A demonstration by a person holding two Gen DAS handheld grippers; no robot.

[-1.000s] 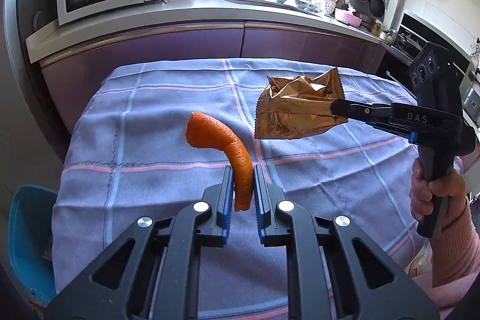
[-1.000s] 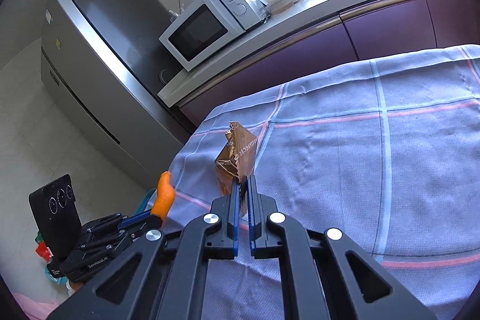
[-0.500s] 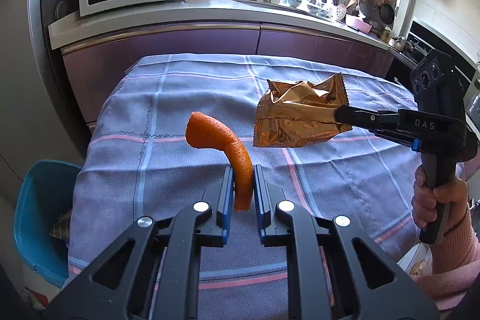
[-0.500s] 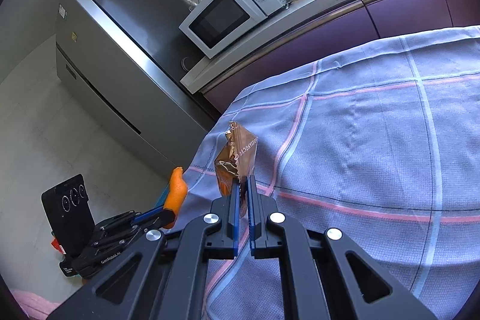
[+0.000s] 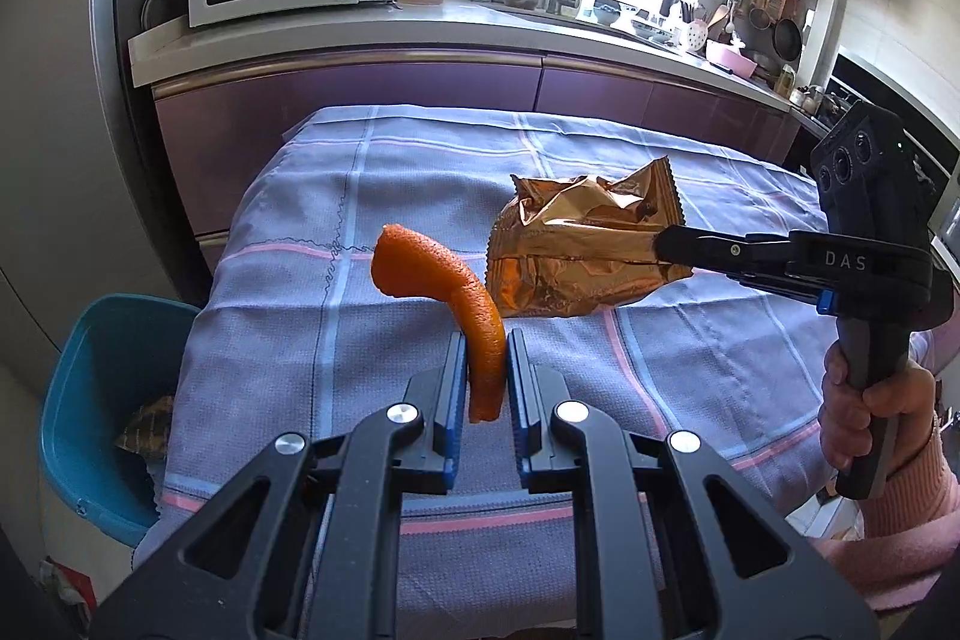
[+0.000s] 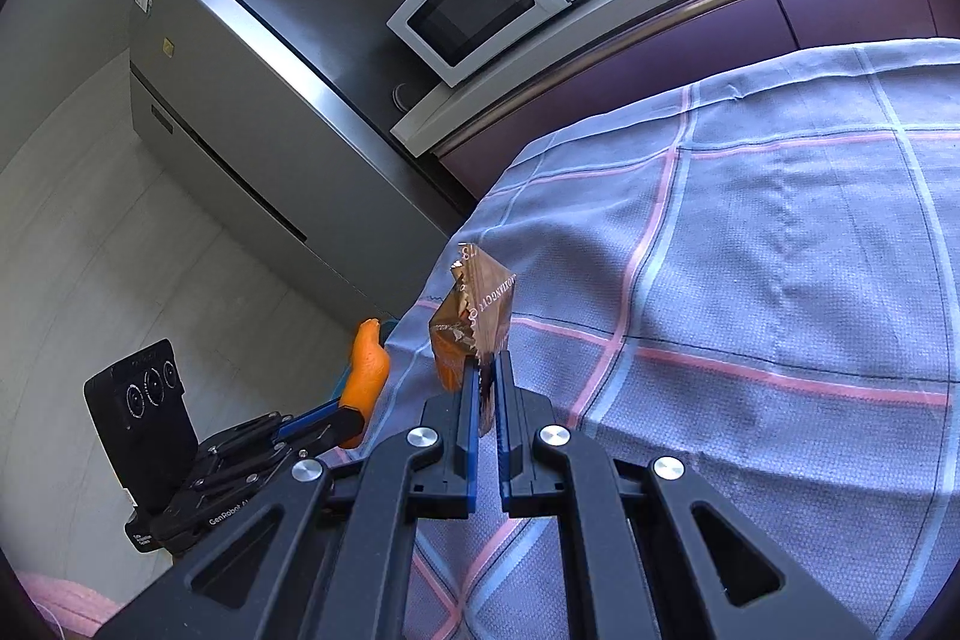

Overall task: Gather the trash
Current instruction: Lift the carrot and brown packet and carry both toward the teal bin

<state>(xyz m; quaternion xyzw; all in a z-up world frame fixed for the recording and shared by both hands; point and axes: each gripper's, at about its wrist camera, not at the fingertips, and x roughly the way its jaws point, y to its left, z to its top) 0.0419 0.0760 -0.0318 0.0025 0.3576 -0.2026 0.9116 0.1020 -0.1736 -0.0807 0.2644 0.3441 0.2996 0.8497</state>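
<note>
Left gripper (image 5: 486, 370) clamps a curved orange peel strip (image 5: 447, 292); right gripper (image 6: 487, 388) clamps a crumpled copper foil wrapper (image 5: 576, 250), both above the checked blue tablecloth (image 5: 690, 376), near the teal plastic bin (image 5: 90, 400).

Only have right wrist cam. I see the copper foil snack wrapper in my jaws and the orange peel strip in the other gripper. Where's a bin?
Observer: Left wrist view shows a blue plastic bin on the floor, by the checked tablecloth's left edge.
Operator: Empty?
Observer: No, something crumpled and brownish lies inside.
Operator: How's the right gripper's hold on the wrapper?
Observer: The right gripper pinches only the copper foil snack wrapper's right edge; the rest sticks out crumpled, clear of the cloth.
</note>
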